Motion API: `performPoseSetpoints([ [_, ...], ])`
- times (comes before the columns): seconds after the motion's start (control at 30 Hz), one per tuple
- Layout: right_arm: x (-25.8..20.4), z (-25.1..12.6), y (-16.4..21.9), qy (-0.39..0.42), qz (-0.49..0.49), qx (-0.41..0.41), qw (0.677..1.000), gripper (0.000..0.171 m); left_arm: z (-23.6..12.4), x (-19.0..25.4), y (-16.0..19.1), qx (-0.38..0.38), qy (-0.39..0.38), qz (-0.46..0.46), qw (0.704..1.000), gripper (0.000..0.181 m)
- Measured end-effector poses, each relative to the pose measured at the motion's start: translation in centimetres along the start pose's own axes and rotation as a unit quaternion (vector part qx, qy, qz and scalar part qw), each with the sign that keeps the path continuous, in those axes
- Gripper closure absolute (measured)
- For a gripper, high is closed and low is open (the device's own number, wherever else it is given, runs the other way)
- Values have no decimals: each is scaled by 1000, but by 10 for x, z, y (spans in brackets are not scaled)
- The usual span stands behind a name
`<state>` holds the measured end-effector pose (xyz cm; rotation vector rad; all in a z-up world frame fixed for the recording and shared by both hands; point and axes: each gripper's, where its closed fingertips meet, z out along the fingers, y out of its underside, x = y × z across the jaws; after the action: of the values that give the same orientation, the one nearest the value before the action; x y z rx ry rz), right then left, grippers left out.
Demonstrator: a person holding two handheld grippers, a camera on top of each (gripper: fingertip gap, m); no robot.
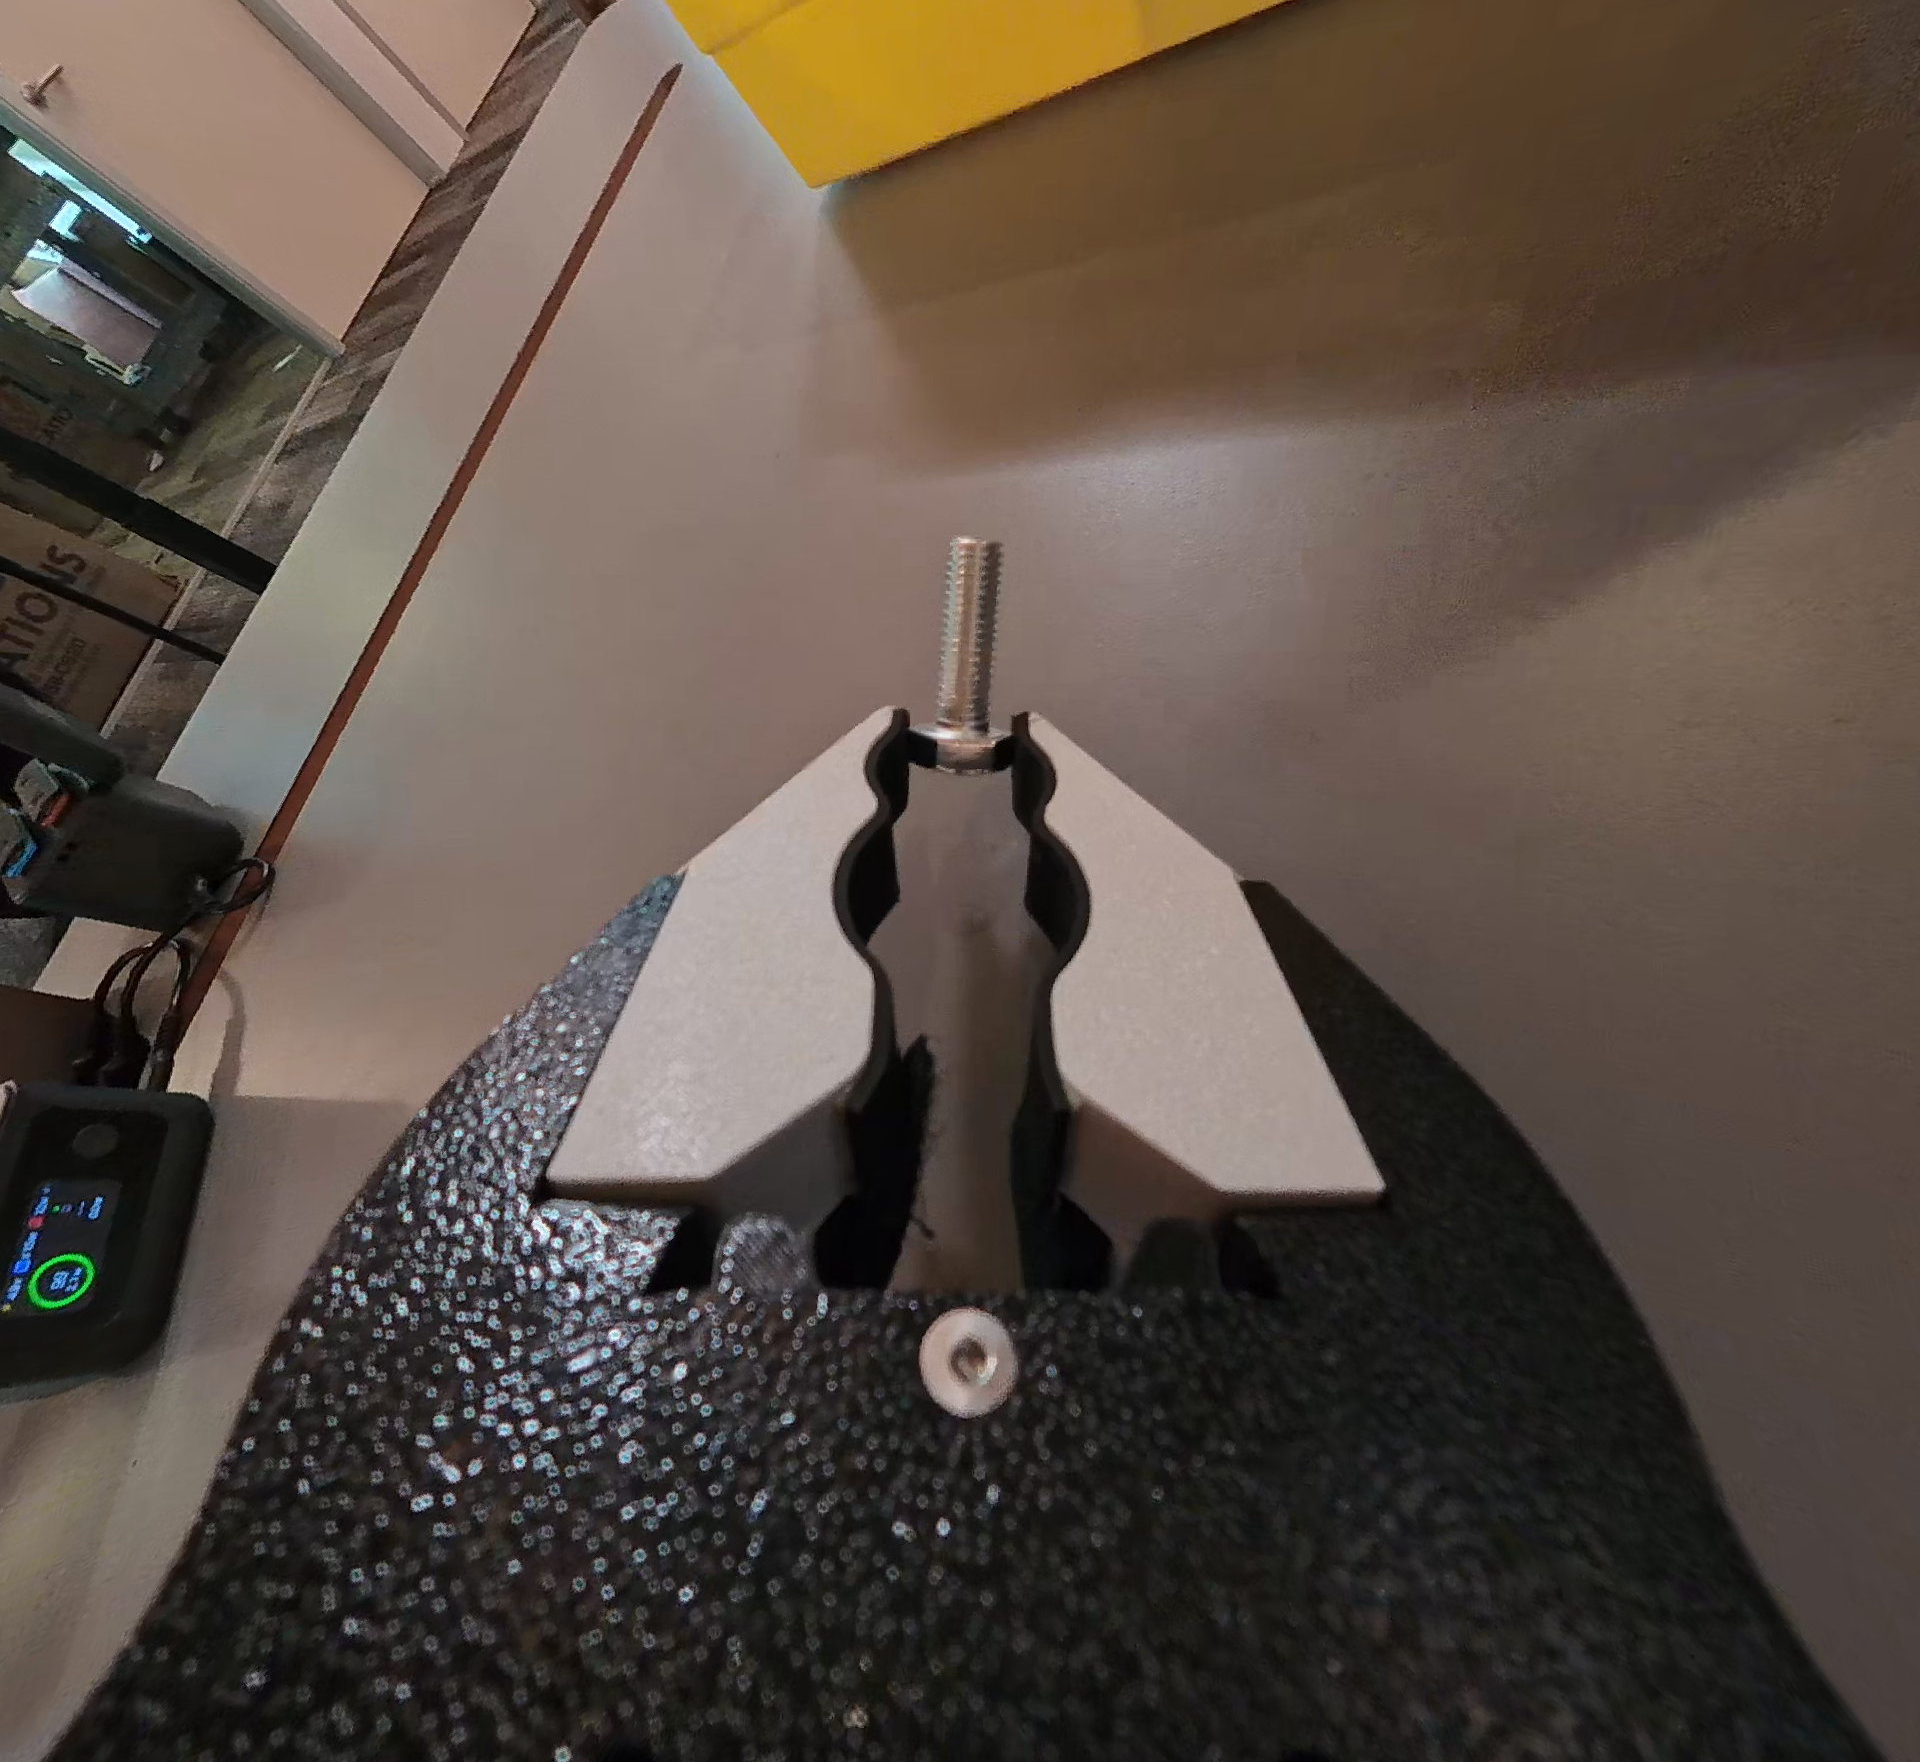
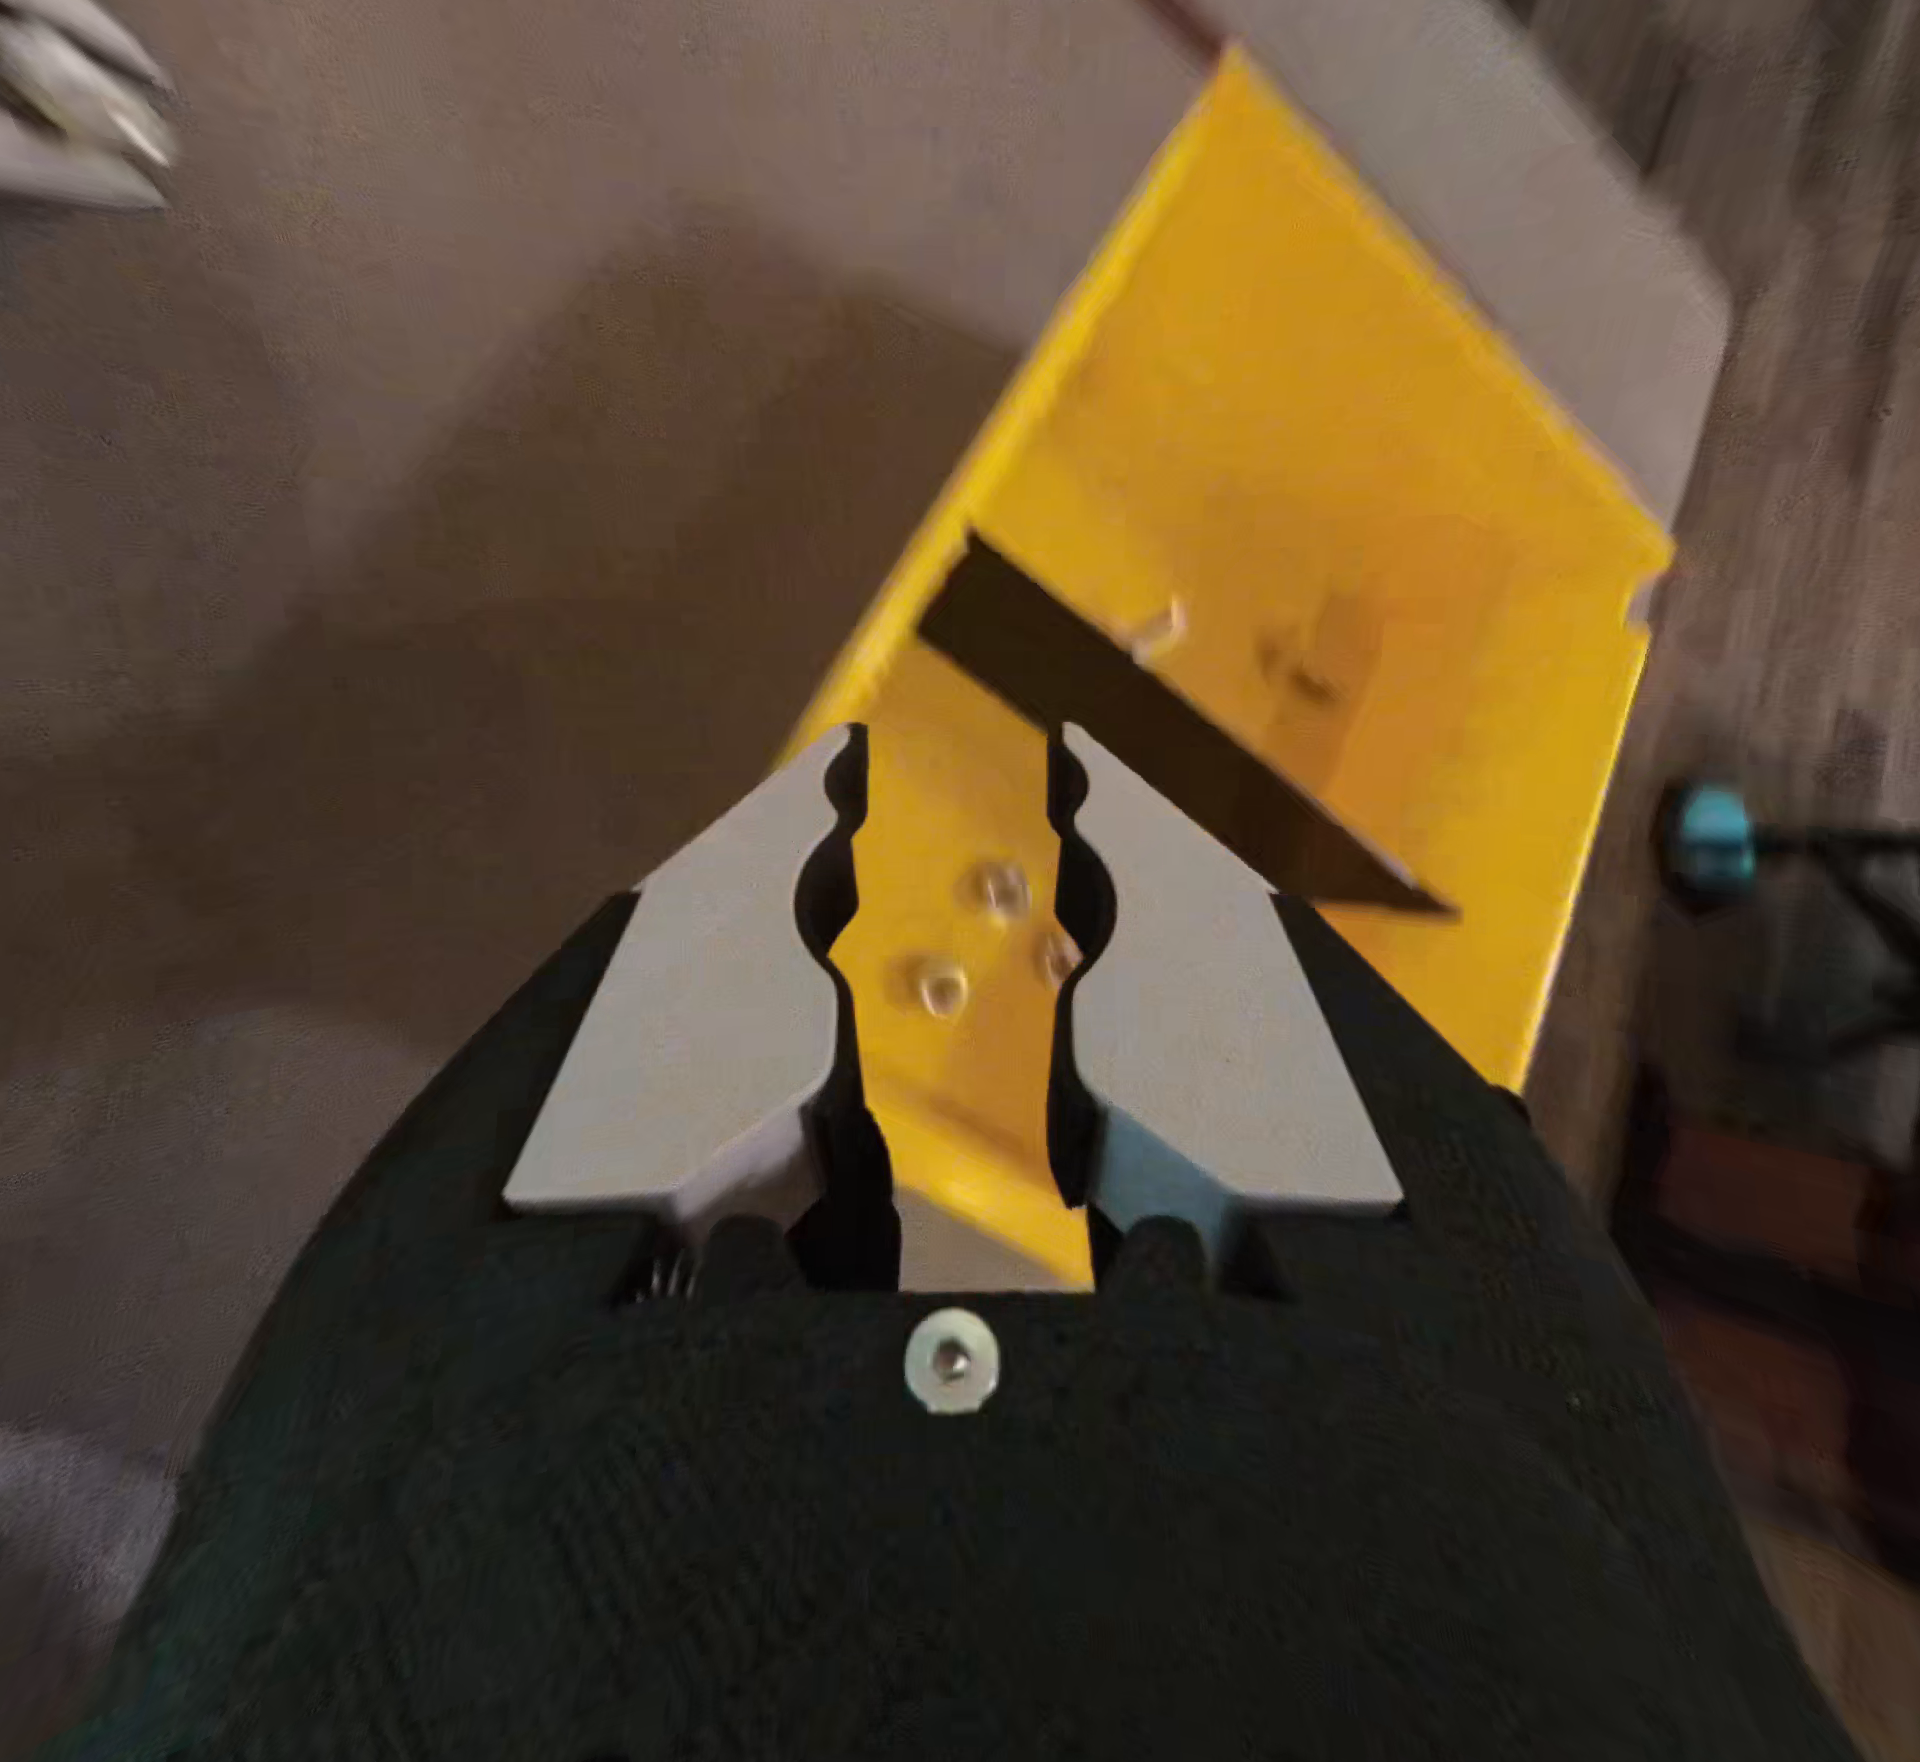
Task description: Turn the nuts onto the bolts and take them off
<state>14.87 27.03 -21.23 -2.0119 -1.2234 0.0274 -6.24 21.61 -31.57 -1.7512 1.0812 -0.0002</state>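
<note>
Pinching a bolt [image 1: 971, 632] by its head at its tips, the left gripper [image 1: 961, 748] points the bare thread forward. Released, the right gripper [image 2: 961, 746] hovers over the bin [image 2: 1351, 424], nuts [image 2: 997, 886] between its fingers; fetching one likely comes next, needing a precise descent.

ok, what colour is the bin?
Yellow plastic bin; right wrist view shows it best.
</note>
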Motion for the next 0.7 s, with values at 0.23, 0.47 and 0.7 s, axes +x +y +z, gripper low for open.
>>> performPoseSetpoints([
  [0.23, -130, -2, -128, -113, 3, 403, 908, 136, -12, -3, -26, 84, 2, -31, 996, 164],
  [0.47, -180, 59, -123, -228, 119, 368, 894, 135, -19, -3, -37, 129, 14, -43, 991, 164],
  [0.7, -185, 65, -120, -235, 105, 345, 903, 155, -21, -2, -41, 142, 15, -37, 989, 164],
])
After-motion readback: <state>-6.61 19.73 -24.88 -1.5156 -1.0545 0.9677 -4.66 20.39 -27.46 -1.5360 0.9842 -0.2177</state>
